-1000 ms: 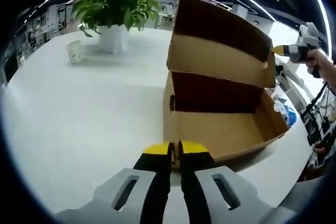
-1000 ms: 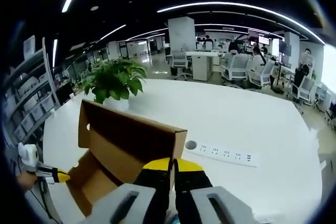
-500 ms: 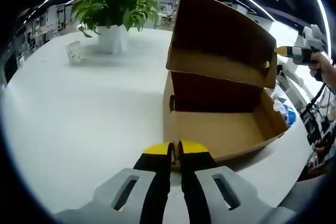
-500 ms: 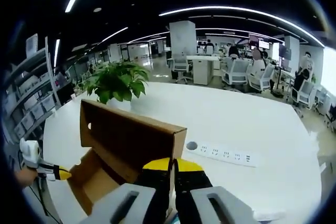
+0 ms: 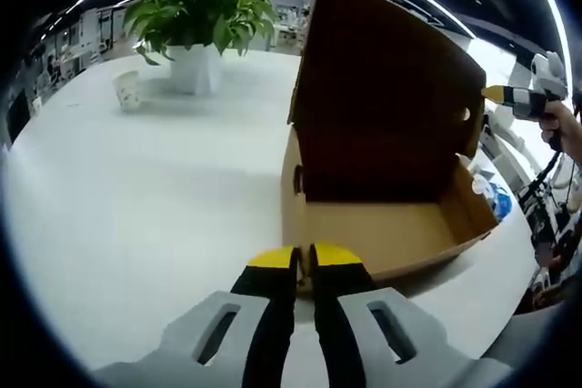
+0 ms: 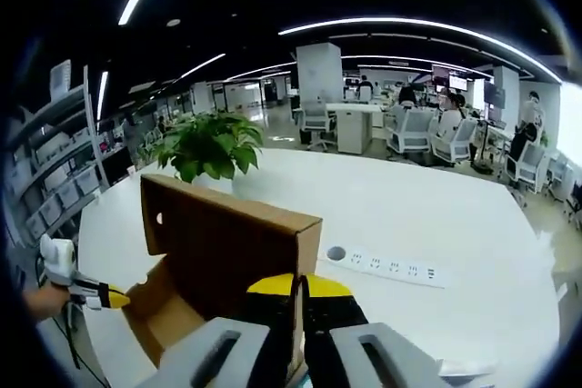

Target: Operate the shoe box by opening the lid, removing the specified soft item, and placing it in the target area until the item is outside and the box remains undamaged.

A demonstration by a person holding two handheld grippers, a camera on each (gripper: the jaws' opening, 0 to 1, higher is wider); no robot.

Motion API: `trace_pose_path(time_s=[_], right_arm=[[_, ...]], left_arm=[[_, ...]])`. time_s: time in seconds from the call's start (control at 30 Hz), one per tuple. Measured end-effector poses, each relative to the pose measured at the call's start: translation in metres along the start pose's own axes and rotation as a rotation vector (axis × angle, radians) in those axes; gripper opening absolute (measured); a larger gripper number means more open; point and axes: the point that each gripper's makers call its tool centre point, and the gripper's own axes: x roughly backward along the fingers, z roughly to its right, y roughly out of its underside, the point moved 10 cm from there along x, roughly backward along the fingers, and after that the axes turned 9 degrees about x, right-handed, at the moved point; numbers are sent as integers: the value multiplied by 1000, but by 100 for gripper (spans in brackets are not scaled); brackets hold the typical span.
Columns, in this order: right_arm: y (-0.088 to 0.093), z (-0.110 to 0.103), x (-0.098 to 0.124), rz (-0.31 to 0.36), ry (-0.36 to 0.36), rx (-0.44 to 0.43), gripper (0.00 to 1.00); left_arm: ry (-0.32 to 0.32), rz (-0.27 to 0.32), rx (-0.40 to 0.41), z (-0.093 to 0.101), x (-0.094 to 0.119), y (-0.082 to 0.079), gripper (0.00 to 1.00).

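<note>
The shoe box (image 5: pixel 382 215) stands open just ahead of the closed left gripper (image 5: pixel 303 259); its lid (image 6: pixel 227 243) is pinched in the right gripper (image 6: pixel 298 286) fingers. A potted plant (image 5: pixel 202 15) and cup (image 5: pixel 128 89) stand beyond on the table (image 5: pixel 136 197); a power strip (image 6: pixel 386 267) lies past the right fingers.

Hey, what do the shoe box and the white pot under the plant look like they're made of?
The shoe box looks like plain brown cardboard with a matte finish: thin folded walls, raw cut edges and a punched hole in the raised lid. The white pot looks smooth and evenly white, perhaps glazed ceramic or plastic; the pictures cannot settle which.
</note>
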Motion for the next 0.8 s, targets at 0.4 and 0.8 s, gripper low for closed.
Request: trace_pose_path(time_s=[0.4,0.8], right_arm=[[4,-7,9,16,-4,13,0],[10,-12,17,28,-22,27,0]], left_arm=[[19,1,32,2,3,1,5],[38,-9,27,-1,3,-3,6]])
